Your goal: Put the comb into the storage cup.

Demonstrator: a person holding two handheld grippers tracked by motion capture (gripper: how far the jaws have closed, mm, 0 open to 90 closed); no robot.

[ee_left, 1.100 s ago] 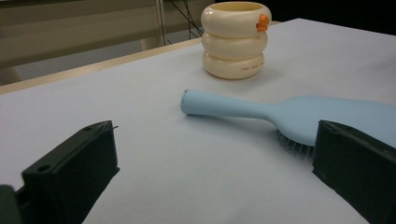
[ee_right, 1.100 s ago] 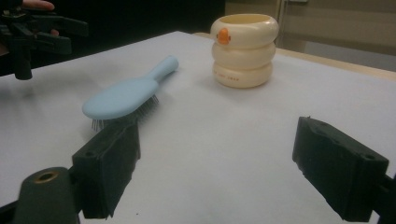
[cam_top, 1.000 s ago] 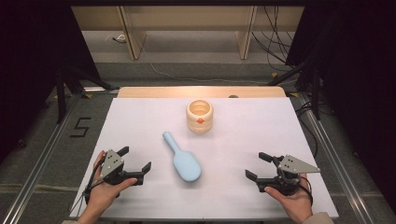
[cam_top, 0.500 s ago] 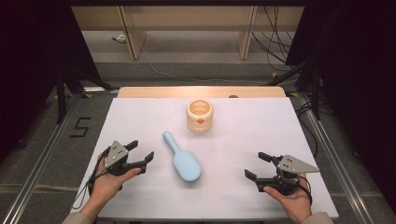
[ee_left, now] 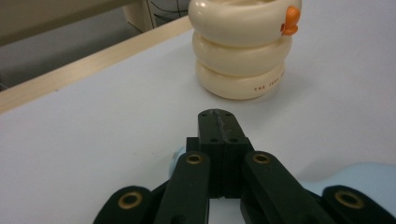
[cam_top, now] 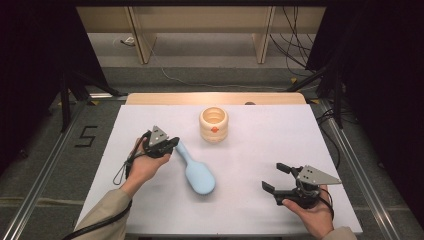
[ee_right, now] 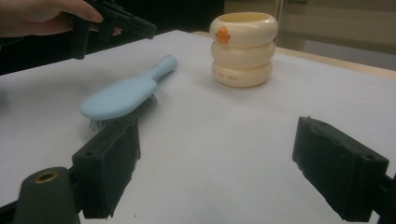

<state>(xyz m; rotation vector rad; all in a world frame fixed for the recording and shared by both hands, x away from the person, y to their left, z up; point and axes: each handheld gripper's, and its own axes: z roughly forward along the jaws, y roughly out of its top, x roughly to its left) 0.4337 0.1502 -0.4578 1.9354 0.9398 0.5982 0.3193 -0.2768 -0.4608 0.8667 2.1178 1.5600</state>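
The pale blue plastic hairbrush (cam_top: 196, 170) lies bristles-down near the middle of the white tabletop (cam_top: 280, 135), its broad head toward the person and its slim handle (cam_top: 181, 149) pointing away toward the far left. It is flat on the surface, so by the look of it nothing has yet been lifted or moved; the pick-up itself and whatever follows, perhaps standing the brush in the cream ribbed cup (cam_top: 214, 124) with the small orange mark, is all left to do. The left gripper (cam_top: 169, 145) hovers right at the tip of the handle, and in the left gripper view its jaws are pressed together with the blue handle (ee_left: 180, 151) showing just beneath them, not between them; so it seems to be over the handle rather than holding it. The right gripper (cam_top: 275, 178) rests well apart at the near right of the tabletop, jaws spread wide and idle, facing the brush (ee_right: 122, 96) and the cup (ee_right: 243, 48) beyond it.
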